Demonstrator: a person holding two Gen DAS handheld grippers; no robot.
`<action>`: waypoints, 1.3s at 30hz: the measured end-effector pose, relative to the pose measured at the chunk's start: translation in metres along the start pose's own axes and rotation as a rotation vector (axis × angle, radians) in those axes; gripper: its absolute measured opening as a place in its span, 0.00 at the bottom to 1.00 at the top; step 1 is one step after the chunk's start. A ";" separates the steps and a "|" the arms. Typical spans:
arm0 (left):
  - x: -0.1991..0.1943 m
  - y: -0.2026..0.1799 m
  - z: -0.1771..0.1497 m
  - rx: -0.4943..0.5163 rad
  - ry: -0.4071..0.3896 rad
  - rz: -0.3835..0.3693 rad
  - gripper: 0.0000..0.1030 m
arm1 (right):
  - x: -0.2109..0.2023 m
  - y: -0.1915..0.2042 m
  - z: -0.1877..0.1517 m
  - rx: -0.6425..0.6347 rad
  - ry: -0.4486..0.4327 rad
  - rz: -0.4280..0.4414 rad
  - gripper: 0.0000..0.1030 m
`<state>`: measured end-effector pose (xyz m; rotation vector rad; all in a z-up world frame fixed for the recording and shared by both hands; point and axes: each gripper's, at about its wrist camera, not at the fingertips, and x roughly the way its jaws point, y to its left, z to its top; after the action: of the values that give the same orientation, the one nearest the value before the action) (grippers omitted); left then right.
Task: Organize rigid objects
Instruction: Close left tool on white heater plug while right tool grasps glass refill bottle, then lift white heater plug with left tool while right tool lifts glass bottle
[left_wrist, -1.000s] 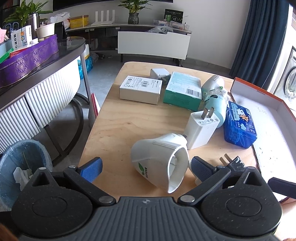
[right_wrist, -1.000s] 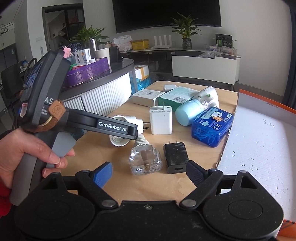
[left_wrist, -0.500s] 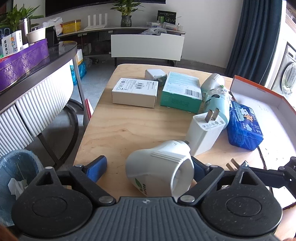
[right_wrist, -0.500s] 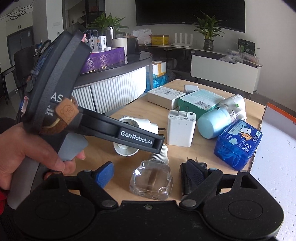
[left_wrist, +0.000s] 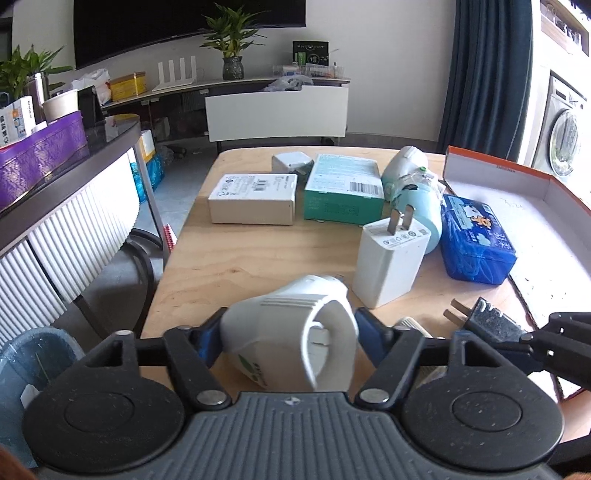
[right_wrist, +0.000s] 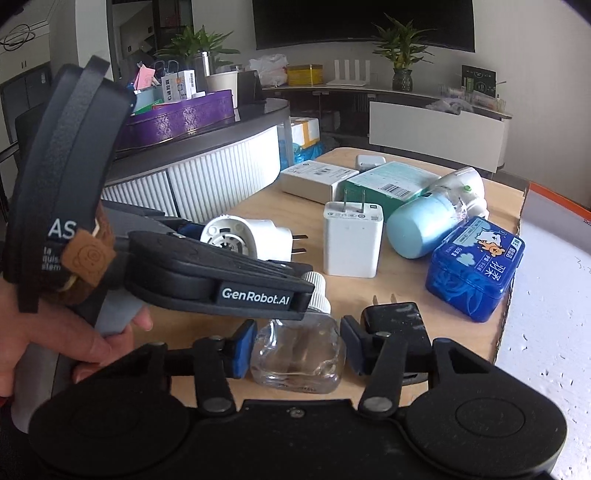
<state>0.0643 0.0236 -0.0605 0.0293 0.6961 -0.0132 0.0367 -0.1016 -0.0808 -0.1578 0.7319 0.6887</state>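
Left gripper (left_wrist: 288, 332): jaws have just closed; pads pinch the white plug-in heater (left_wrist: 291, 343) at the table's (left_wrist: 236, 258) near edge.
Right gripper (right_wrist: 295, 347): just closed around the clear bottle (right_wrist: 297, 352) beside the black charger (right_wrist: 393, 323); contact looks made.
Handling: heater light, stiff, rounded, likely slippery; bottle smooth, perhaps fragile. Grip flat sides.
Hidden: bottle's contents unclear; tray (left_wrist: 517, 173) cut off.

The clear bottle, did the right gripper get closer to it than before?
Yes. The right gripper came forward over the wooden table, and it has just been closing around the clear bottle.
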 end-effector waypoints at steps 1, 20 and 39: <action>-0.001 0.002 0.000 -0.010 -0.001 -0.008 0.64 | -0.001 -0.001 -0.001 0.004 -0.003 0.001 0.59; -0.050 0.001 0.007 -0.092 -0.072 -0.039 0.64 | -0.060 -0.020 0.011 0.079 -0.116 -0.040 0.54; -0.051 -0.001 -0.007 -0.108 -0.045 -0.077 0.64 | -0.114 -0.030 -0.046 0.016 -0.110 -0.066 0.82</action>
<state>0.0213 0.0231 -0.0331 -0.1008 0.6518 -0.0499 -0.0315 -0.2017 -0.0422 -0.1280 0.6244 0.6234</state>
